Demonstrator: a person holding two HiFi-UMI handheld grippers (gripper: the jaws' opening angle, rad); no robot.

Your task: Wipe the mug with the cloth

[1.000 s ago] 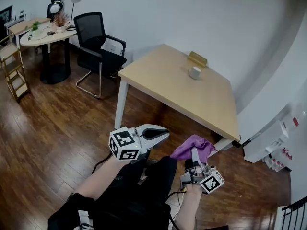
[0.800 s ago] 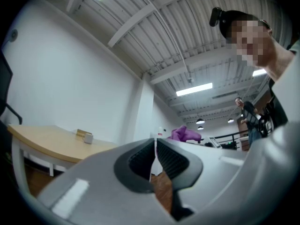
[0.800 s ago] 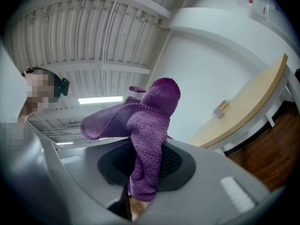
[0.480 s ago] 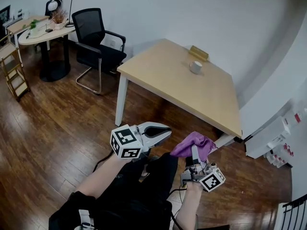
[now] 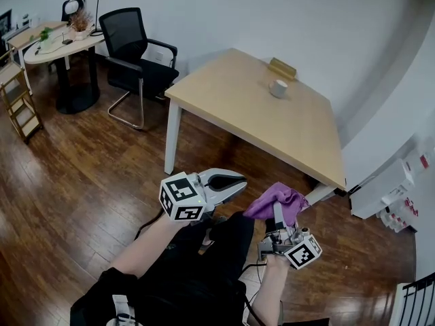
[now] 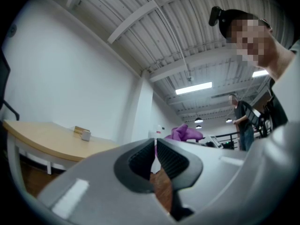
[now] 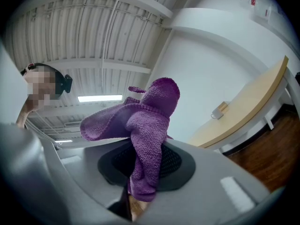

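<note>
A white mug (image 5: 278, 88) stands on the far side of a light wooden table (image 5: 251, 117), in front of a small tan box (image 5: 281, 68); the left gripper view shows the mug (image 6: 86, 135) small and distant. My right gripper (image 5: 276, 212) is shut on a purple cloth (image 5: 277, 204), which bunches up above its jaws (image 7: 149, 125). My left gripper (image 5: 239, 182) is shut and empty, its pads (image 6: 169, 161) meeting. Both grippers hang low over the floor, well short of the table.
A black office chair (image 5: 136, 53) stands left of the table, with a round white table (image 5: 58, 46) and a lamp behind it. A wooden step shelf (image 5: 20, 107) is at far left. White units (image 5: 391, 189) line the right wall. Dark wood floor lies between me and the table.
The view has drifted slightly: table and mug sit a little lower and nearer. Both grippers keep their pose, the cloth still held in the right one.
</note>
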